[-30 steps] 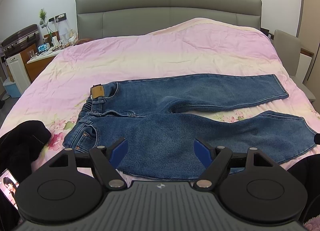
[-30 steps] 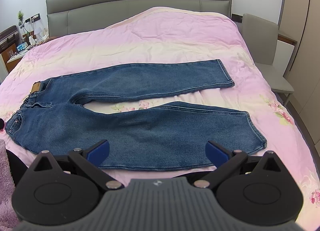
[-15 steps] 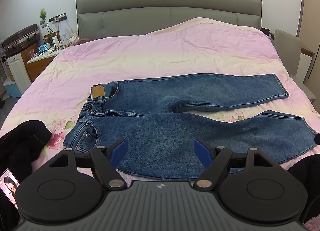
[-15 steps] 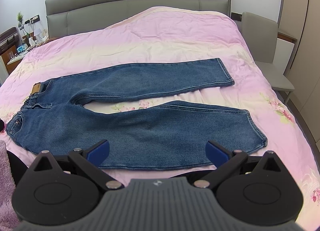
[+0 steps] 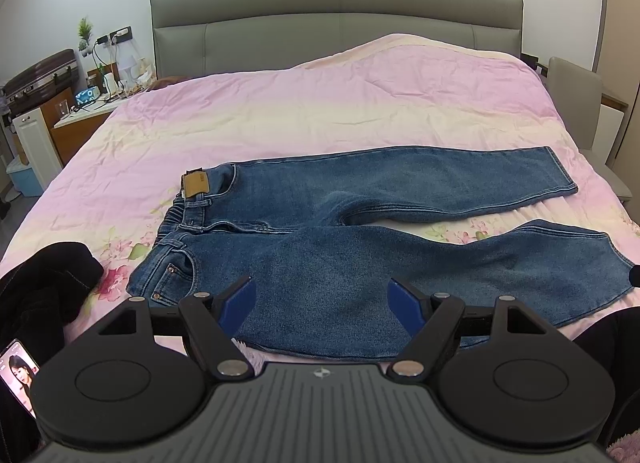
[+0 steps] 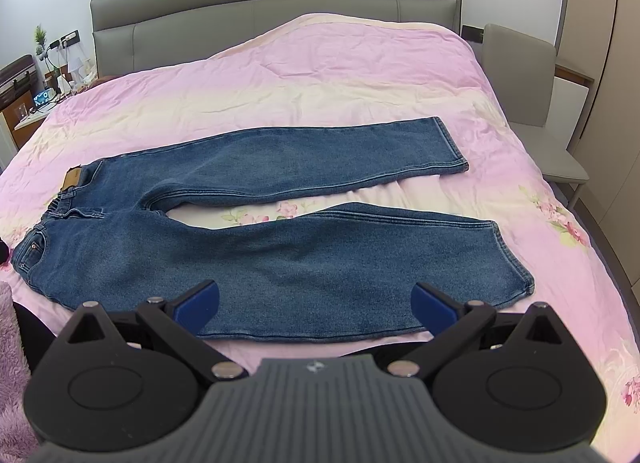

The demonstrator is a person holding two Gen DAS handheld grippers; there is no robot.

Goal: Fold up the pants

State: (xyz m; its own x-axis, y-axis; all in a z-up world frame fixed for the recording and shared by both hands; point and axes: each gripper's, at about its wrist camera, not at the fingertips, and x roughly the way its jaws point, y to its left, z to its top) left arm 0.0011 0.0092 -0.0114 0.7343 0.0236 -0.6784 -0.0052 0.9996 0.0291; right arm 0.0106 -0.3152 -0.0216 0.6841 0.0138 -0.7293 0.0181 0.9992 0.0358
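Denim pants [image 5: 360, 263] lie unmoved; left claw [image 5: 322, 303] and right claw [image 6: 316, 305] stay spread.

We see the bed [image 5: 280, 111], its pink floral cover wrinkled, with the jeans [image 5: 360, 231] spread flat across it, legs parted. Left of the jeans' waistband, a black garment [image 5: 44, 287] lies at the bed's near edge.

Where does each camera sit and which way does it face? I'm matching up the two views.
Left wrist: on the left tongs, near the foot of the bed, facing the headboard over the waist end of the jeans; only its open blue fingers show.
Right wrist: on the right tongs, facing likewise, nearer the leg hems; open fingers too.
Shared: jeans, pink duvet, headboard.
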